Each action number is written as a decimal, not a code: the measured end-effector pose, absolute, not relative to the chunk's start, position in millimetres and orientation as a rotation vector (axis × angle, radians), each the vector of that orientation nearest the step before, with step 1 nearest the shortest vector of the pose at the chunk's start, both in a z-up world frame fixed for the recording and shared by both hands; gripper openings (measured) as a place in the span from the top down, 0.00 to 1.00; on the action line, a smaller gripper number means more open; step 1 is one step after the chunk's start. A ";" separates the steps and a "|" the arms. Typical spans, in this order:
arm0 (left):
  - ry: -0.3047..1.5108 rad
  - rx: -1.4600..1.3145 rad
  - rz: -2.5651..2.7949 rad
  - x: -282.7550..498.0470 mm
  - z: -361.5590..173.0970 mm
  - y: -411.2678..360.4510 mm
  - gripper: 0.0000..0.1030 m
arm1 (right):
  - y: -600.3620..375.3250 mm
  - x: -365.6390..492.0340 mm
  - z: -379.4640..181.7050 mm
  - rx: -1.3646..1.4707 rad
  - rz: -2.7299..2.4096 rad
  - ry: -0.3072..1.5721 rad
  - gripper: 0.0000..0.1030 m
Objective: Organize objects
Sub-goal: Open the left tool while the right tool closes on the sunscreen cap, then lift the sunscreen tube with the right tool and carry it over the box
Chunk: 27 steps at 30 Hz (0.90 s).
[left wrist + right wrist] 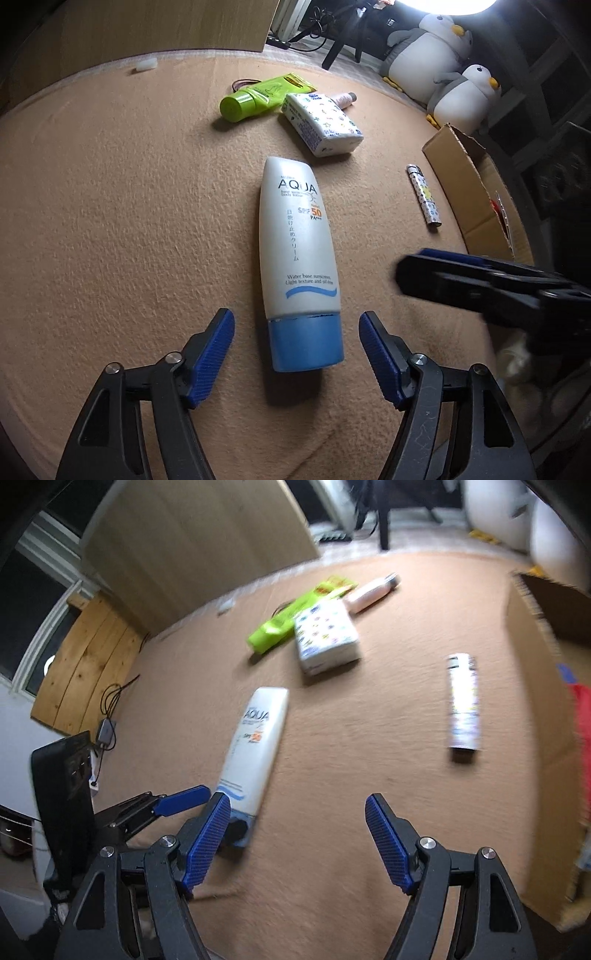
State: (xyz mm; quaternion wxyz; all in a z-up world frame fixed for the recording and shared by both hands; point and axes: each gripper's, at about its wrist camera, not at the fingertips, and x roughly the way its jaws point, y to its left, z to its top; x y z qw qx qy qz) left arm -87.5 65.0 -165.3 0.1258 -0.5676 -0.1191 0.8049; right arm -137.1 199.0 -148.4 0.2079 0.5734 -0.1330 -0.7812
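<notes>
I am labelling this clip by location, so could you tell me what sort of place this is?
Probably a bedroom or living room at home: toiletries such as a sunscreen tube lie on a tan blanket, two plush penguins sit behind it, and a cardboard box waits alongside.

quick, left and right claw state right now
Left claw: open, empty, its fingers on either side of the sunscreen tube cap.
Right claw: open, holding nothing.
</notes>
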 end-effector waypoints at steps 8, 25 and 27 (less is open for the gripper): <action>-0.376 -1.655 2.298 -87.4 -170.0 62.7 0.48 | 162.1 -150.6 -173.4 1.658 -2.034 -0.405 0.31; -0.405 -1.646 2.303 -89.6 -169.8 70.9 0.55 | 132.9 -154.0 -182.0 1.682 -1.984 -0.355 0.60; -0.402 -1.638 2.311 -89.8 -165.6 72.7 0.55 | 136.1 -153.1 -179.9 1.677 -1.989 -0.362 0.61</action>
